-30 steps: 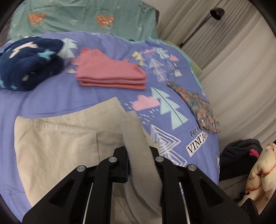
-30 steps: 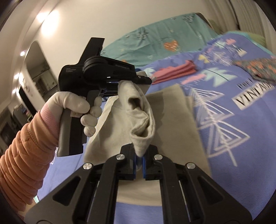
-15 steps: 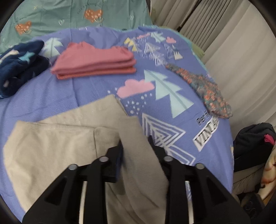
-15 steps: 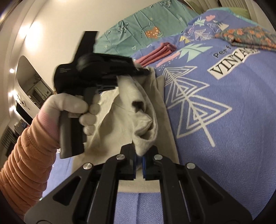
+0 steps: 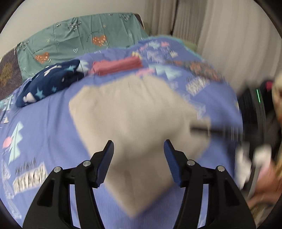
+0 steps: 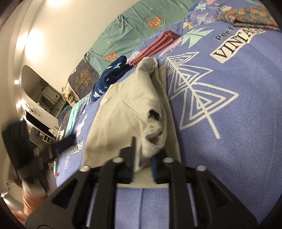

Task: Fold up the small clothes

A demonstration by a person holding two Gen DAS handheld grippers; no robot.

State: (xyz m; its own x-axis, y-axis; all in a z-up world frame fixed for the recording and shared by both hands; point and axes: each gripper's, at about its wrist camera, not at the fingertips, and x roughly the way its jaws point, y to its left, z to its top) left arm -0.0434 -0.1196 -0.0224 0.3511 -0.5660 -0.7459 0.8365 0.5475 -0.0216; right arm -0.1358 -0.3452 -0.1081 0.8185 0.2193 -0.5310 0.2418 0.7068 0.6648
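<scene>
The beige garment (image 6: 134, 105) is lying on the blue printed bedspread (image 6: 229, 123), partly folded, with one side doubled over on top and its bunched end resting between the jaws of the right hand-held gripper (image 6: 143, 167). Those jaws have just been opening and are standing a little apart; the cloth is sitting between them, but the pads do not seem to be pressing on it. In the left wrist view, which is blurred, the left hand-held gripper (image 5: 138, 158) is standing wide open above the beige garment (image 5: 134, 114) with nothing held; its jaws have just been opening too.

The step in hand appears to be the letting go after a fold has been laid over. The next move probably calls for clearing the right jaws from the loose end without dragging it, then taking fresh corners for a further fold and flattening the lumpy edge.

Further up the bed, a folded pink stack (image 6: 158, 44) is sitting just beside a dark blue star-patterned garment (image 6: 112, 75), and a floral piece (image 6: 250, 15) is lying well apart near the far edge. A teal pillow (image 6: 141, 28) is standing against the wall.
</scene>
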